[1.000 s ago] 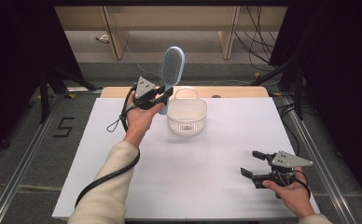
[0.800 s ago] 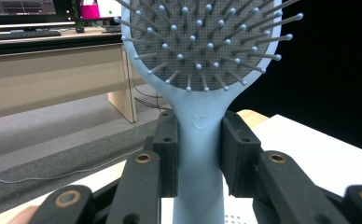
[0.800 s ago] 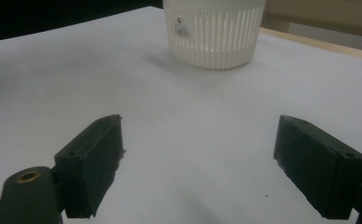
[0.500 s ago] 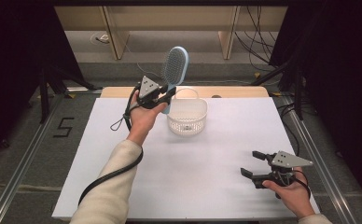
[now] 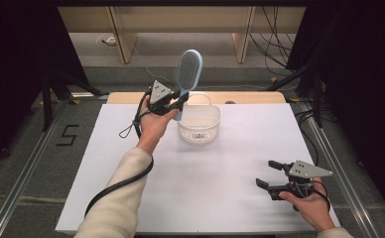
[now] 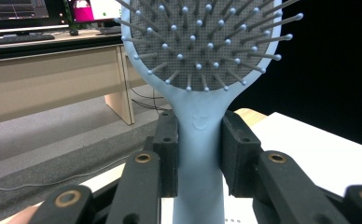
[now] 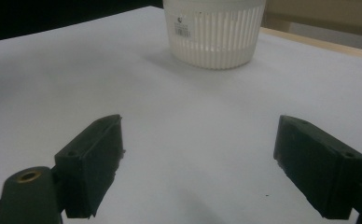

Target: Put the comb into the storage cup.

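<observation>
A light-blue hairbrush [image 5: 187,72] stands upright above the table's far side, its grey bristled head on top. My left gripper [image 5: 179,100] is shut on the handle just under the head, and in the left gripper view both black pads [image 6: 167,156] press the hairbrush [image 6: 200,140] handle from either side. A white slotted basket [image 5: 199,125] sits on the table just right of that hand, and the brush's lower end hangs by its left rim. My right gripper [image 5: 270,173] rests low near the front right of the table, open, with nothing between its fingers [image 7: 93,163].
The table is covered with a white sheet [image 5: 230,163]. The basket [image 7: 214,30] stands straight ahead of the right gripper. A wooden table edge [image 5: 250,97] shows behind the sheet, and shelves and cables lie on the floor beyond.
The left hand has tilted the hairbrush slightly and shifted it a little to the right toward the basket. The right gripper has stayed still.
</observation>
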Demonstrator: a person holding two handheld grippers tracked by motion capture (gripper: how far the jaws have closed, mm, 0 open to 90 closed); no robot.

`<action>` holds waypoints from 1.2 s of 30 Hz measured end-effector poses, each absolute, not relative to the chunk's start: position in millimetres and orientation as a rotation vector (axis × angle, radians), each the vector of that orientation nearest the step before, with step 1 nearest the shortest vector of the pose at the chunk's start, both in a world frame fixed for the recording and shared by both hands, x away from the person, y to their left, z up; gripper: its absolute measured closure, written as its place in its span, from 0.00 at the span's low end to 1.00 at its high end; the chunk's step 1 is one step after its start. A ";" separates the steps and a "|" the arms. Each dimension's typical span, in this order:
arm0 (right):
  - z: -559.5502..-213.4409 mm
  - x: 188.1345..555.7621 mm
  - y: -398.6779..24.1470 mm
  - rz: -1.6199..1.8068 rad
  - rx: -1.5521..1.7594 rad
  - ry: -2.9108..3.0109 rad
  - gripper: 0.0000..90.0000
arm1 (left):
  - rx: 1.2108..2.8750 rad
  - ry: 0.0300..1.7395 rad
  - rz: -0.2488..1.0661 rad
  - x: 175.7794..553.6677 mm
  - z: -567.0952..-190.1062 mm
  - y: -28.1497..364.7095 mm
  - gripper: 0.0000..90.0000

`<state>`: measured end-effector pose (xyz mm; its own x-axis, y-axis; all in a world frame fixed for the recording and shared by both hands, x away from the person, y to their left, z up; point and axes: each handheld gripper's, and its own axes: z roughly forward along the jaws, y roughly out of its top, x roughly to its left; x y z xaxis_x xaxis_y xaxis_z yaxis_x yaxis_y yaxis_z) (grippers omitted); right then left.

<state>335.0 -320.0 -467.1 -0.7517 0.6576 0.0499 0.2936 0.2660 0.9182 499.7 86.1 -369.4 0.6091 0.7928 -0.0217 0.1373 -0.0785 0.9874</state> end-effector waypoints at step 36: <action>-467.1 335.2 -320.5 1.485 0.868 2.199 0.18 | 1.584 0.769 0.642 506.4 -366.8 73.4 0.77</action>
